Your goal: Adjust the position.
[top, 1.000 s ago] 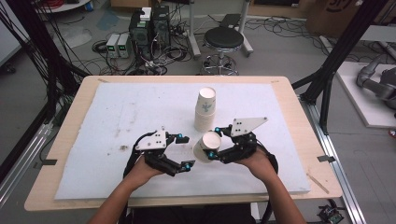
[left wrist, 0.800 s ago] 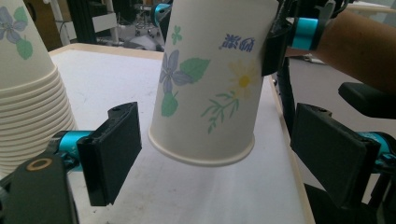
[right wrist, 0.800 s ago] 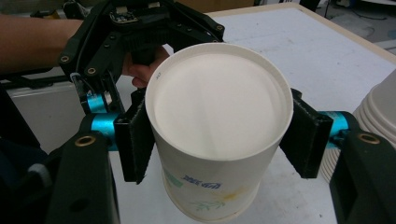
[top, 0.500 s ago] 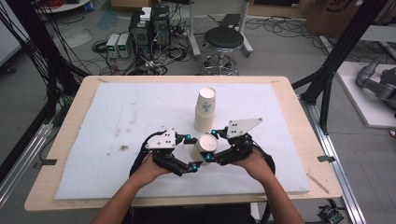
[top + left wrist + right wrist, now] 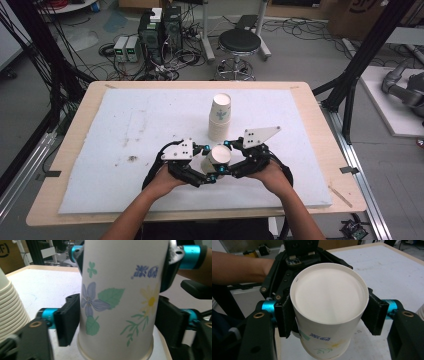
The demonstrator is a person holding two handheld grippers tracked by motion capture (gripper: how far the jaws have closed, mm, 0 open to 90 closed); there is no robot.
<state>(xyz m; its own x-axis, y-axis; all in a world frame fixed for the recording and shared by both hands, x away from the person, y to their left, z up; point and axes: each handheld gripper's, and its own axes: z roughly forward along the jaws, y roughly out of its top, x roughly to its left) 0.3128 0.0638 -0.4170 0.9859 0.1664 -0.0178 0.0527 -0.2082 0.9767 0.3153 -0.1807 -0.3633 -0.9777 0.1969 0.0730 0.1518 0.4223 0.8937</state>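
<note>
High view: both hands are meeting at the bench's [image 5: 300, 100] near middle, the left gripper [image 5: 207, 172] and right gripper [image 5: 226, 159] gripping one paper cup [image 5: 216, 159]; a cup stack [image 5: 220, 117] is standing just beyond. Left gripper view: its jaws, just closing, are pressing the flowered cup's [image 5: 117, 300] sides. Right gripper view: its jaws are clamping the cup [image 5: 328, 305].

The blue print on the paper cup [image 5: 117, 302] is unreadable.

The stack of paper cups [image 5: 220, 118] stands just beyond the two grippers [image 5: 216, 165], blocking the way ahead; the white mat [image 5: 115, 135] lies bare on their left.
</note>
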